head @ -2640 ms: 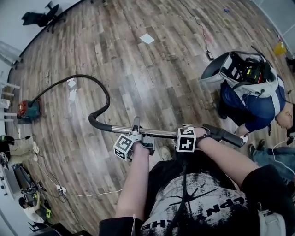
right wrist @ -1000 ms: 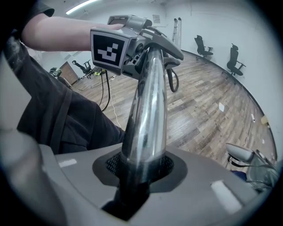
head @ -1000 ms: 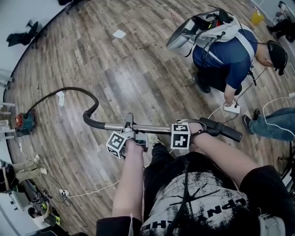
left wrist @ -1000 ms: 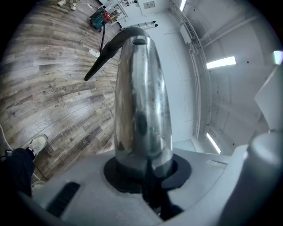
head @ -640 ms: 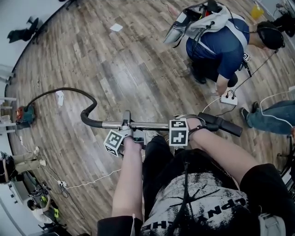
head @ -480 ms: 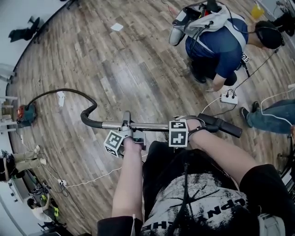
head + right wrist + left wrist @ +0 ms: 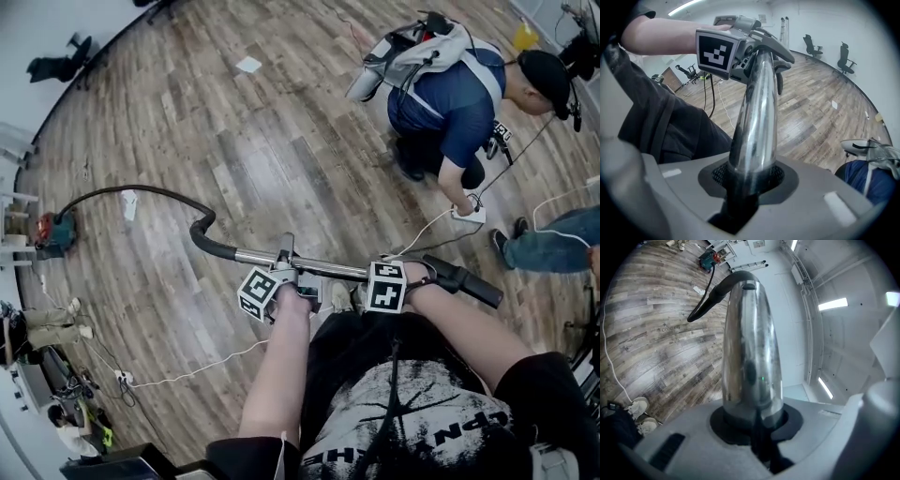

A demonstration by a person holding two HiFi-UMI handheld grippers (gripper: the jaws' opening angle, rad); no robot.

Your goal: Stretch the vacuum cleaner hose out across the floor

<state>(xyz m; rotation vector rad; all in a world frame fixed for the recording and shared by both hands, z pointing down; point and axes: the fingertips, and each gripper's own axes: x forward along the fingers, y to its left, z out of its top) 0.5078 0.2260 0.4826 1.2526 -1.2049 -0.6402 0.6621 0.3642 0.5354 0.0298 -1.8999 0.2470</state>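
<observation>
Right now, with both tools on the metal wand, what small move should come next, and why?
Probably draw the shiny metal tube sideways, away from the small red-and-teal vacuum cleaner. The left tool and right tool are both clamped on the tube, yet the black hose arcs across the wooden floor and hooks back near the tube, so there is slack.

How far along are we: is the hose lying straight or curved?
Curved: the hose arcs from the vacuum cleaner, bending sharply near the metal tube.
</observation>
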